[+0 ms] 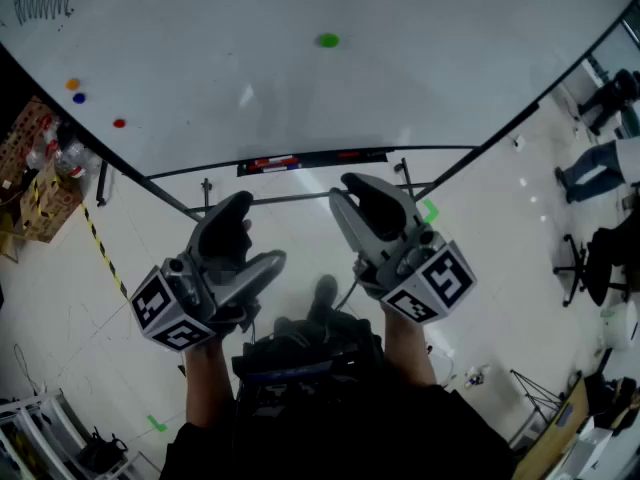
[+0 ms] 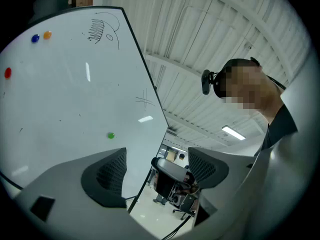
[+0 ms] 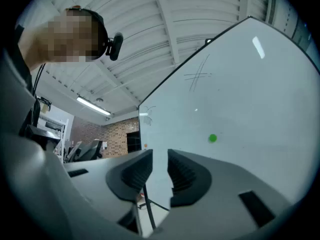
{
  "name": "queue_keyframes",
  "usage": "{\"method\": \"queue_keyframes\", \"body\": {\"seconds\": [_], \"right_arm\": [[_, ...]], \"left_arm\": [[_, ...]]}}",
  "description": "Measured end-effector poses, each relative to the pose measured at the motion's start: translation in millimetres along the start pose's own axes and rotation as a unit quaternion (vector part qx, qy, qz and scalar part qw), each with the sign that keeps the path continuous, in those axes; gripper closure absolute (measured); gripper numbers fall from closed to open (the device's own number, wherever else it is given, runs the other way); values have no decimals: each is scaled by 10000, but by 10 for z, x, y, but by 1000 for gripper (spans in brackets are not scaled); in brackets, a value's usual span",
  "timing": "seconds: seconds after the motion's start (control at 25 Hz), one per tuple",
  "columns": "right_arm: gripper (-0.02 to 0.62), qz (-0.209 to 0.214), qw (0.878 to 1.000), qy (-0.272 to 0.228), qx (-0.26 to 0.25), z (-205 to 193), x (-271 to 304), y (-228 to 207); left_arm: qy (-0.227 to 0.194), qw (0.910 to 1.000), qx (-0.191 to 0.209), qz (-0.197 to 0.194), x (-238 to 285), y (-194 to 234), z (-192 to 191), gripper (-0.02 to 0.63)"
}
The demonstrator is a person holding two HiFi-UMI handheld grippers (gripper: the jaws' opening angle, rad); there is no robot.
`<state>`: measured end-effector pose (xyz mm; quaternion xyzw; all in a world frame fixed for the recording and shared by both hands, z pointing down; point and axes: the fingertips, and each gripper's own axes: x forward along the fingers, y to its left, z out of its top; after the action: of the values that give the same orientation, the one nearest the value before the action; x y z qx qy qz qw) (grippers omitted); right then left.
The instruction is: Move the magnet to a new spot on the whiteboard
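Note:
A small green magnet (image 1: 328, 40) sticks to the whiteboard (image 1: 430, 78), well ahead of both grippers. It also shows in the left gripper view as the green magnet (image 2: 110, 135) and in the right gripper view as the green magnet (image 3: 212, 138). My left gripper (image 1: 250, 243) hangs below the board's lower edge with its jaws wide apart and empty (image 2: 156, 171). My right gripper (image 1: 362, 190) is beside it, just under the board's tray. Its jaws stand only a narrow gap apart, with nothing between them (image 3: 160, 171). Neither gripper touches the board.
Orange (image 1: 72, 84), blue (image 1: 79, 97) and red (image 1: 119, 123) magnets sit at the board's left side. A marker tray (image 1: 300, 161) runs along the lower edge. Cardboard boxes (image 1: 35, 183) stand on the floor at left; people's legs (image 1: 598, 158) and a chair (image 1: 592, 258) are at right.

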<state>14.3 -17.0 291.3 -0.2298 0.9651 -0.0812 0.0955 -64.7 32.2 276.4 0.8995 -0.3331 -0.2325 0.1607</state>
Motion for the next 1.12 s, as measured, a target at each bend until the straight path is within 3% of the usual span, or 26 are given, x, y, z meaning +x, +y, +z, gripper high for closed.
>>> {"method": "queue_keyframes", "body": {"seconds": [0.28,0.6,0.88,1.12], "right_arm": [[495,-106,9999,29,-83,114,-27,-579],[495,-160,9998,109,16,22,13,-942],[492,-290,9993,234,-95,-44,336,-1022],[485,-784,9959,311,-314,-66,824,-1155]], "left_arm": [[68,9999,-19,79,546,182,-106,225],[146,9996,-191,178,753,391,-204,225],[86,9997,-210,99,683,661,-37,225],[-23,9997,-115,-207,580,1115,337,213]]}}
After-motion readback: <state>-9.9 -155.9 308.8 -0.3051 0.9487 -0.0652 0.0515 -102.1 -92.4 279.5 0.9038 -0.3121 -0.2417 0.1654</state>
